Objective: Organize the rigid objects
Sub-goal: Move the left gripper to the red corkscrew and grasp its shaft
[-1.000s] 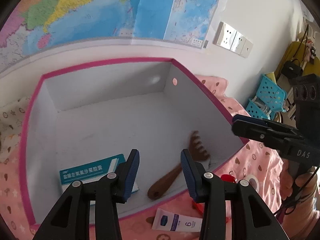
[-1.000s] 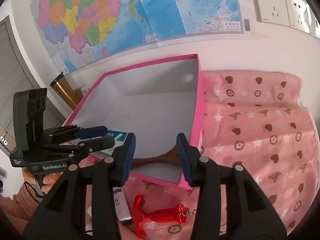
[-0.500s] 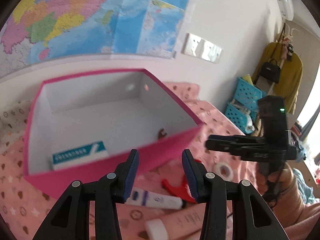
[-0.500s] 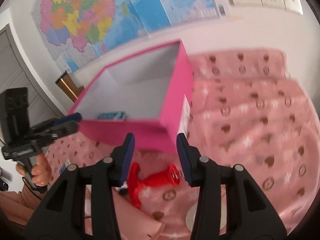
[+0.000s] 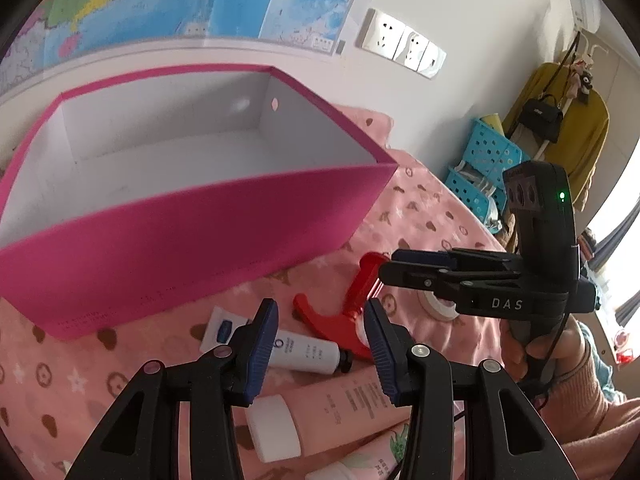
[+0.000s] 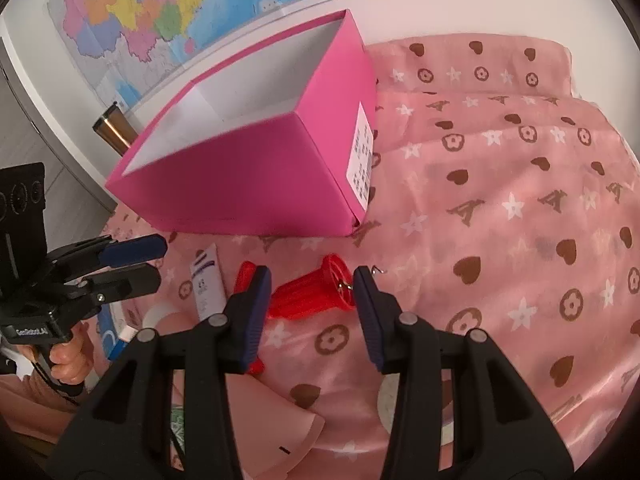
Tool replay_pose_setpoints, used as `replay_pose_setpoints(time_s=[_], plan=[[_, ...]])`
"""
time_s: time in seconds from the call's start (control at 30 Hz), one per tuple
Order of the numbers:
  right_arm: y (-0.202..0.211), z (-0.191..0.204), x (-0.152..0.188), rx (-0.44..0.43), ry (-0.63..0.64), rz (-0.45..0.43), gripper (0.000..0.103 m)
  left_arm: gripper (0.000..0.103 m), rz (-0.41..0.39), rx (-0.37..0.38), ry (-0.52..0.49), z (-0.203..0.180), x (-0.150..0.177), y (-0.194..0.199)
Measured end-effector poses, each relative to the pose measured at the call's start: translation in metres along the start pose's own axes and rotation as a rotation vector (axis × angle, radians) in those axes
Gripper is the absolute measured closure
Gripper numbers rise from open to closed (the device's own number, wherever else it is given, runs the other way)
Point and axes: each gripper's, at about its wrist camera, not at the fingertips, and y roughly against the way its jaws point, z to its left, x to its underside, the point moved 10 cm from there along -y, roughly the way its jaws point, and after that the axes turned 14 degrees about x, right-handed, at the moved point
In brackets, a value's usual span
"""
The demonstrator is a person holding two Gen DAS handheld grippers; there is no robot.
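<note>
Now right hand-held gripper [image 6: 309, 305] spread, empty, jaws flanking red corkscrew [image 6: 310, 294] lying just beyond on pink cloth [image 6: 520, 208].

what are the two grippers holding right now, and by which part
Nothing is held. The left gripper hangs with empty jaws above the white tube, and the right gripper hangs open-jawed over the red corkscrew, not touching it.

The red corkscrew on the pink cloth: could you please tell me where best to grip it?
Take the red corkscrew by its ribbed middle, from above, jaws across: it lies flat, handle and screw at the ends.
</note>
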Motion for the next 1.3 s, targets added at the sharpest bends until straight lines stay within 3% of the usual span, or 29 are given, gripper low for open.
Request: replay_pose_setpoints(time_s=[0.17,0.33,0.7,0.93,1.03,1.17,1.3], plan=[[-0.005,0.0,0.0,0.018,0.012,0.0,0.059,0.058,0.018,0.002,0.001,-0.002,0.005,-0.004],[-0.011,0.0,0.001,0.045,0.034,0.006,0.072,0.058,0.029,0.003,-0.003,-0.004,0.01,-0.007],[-0.007,-0.005,-0.001,0.069,0.048,-0.023,0.09,0.058,0.065,0.005,-0.005,-0.005,0.015,-0.018],[-0.005,-0.006,0.0,0.071,0.043,-0.022,0.091,0.058,0.1,0.012,-0.016,-0.008,0.019,-0.027],[-0.006,-0.001,0.0,0.091,0.085,-0.028,0.083,0.058,0.113,0.012,-0.022,-0.01,0.02,-0.031],[-0.01,0.003,0.0,0.102,0.112,-0.025,0.083,0.058,0.122,0.01,-0.027,-0.01,0.021,-0.033],[-0.008,-0.004,-0.003,0.089,0.079,-0.042,0.092,0.058,0.128,0.012,-0.031,-0.012,0.021,-0.034]])
